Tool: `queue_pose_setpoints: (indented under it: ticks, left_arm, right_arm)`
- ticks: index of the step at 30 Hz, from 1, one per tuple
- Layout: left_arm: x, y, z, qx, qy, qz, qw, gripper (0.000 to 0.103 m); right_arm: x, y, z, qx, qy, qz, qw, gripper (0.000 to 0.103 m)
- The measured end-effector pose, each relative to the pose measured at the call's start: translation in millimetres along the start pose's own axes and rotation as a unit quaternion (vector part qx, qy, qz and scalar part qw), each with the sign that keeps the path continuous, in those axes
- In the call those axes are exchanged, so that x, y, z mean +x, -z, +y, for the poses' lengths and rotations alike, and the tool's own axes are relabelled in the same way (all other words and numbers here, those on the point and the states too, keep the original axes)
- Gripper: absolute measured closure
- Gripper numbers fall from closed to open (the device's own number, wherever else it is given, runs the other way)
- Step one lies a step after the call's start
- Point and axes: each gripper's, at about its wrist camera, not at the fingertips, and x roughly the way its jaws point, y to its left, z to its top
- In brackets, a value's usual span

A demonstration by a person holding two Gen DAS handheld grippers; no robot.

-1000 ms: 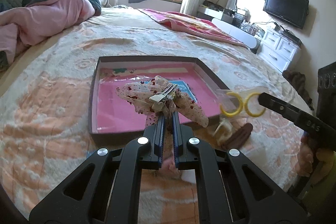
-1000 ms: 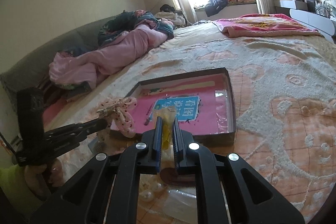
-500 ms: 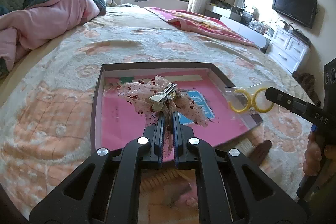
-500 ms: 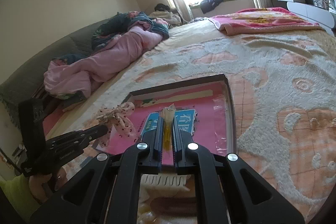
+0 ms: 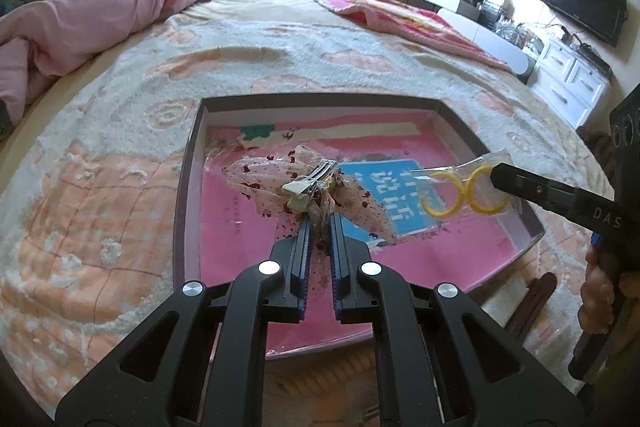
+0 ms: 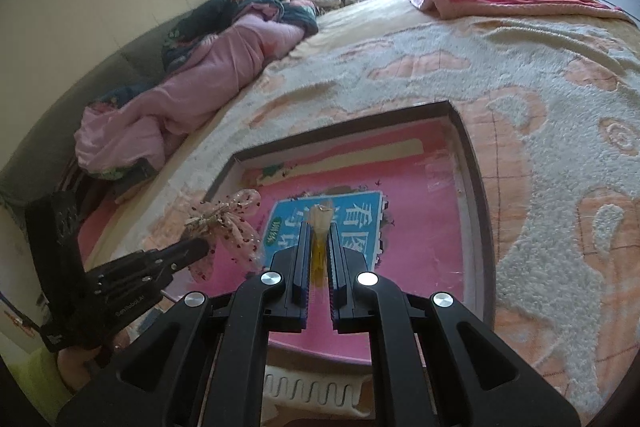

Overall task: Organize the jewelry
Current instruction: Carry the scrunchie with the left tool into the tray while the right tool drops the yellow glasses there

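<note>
Both items hang over the shallow box [image 5: 188,187], which lies on the bed [image 5: 120,155] with its pink lining showing, probably so each can be let go straight into it. The left hand-held gripper [image 5: 319,223] is clamped on a sheer hair bow [image 5: 276,183], pale pink net dotted with dark red, with a silver metal clip at its knot; the gripper pinches the bow's lower folds, so the loops and clip stand clear above the fingertips, over the box's near middle. The right hand-held gripper [image 6: 319,247] is clamped on the edge of a small clear plastic bag [image 5: 464,187] holding two yellow hoops, so the bag sticks out sideways over the right part of the box, above a blue printed label [image 6: 360,223]. To my eye, neither piece touches the lining yet, and both are light and floppy, so they should drop gently.
</note>
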Motion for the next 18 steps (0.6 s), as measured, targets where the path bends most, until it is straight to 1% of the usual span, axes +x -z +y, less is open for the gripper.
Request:
queue_pose_setpoints:
  ticks: [2,5,7,9,13,14,16,17,18]
  left_arm:
    - [3,2,0,0.003,-0.003,0.006,1.0000,0.099]
    - [6,4,-1,0.004,-0.005,0.010,0.9999,0.096]
    - [8,6,-1,0.004,-0.004,0.013,0.9999,0.095]
    - [8,9,-3,0.005,-0.005,0.015,0.9999,0.095]
    - [7,13,-4,0.004,-0.004,0.016,0.9998,0.088]
    - [7,14,-4,0.003,-0.004,0.016,0.9999,0.085]
    - [6,14,-5,0.003,-0.004,0.014,0.9999,0.081]
    - [5,15,-6,0.004,-0.005,0.013,0.9999,0.079]
    - [4,16,-7,0.006,-0.008,0.011,0.9999,0.078]
  right_arm:
    - [3,0,-1,-0.004,0.007,0.004,1.000,0.095]
    - [3,0,-8,0.002,0.021,0.006,1.000,0.093]
    - [3,1,-15,0.009,0.037,0.009,0.999,0.091]
    - [3,3,-21,0.011,0.055,0.012,0.998,0.086]
    - [1,11,-28,0.002,0.091,0.017,0.996,0.083]
    - [0,13,-27,-0.006,0.103,0.017,0.995,0.081]
    - [-1,16,-25,-0.018,0.116,0.015,0.993,0.073]
    - [-2,17,-25,-0.021,0.117,0.014,0.993,0.066]
    - [-4,19,-25,-0.023,0.120,0.012,0.992,0.064]
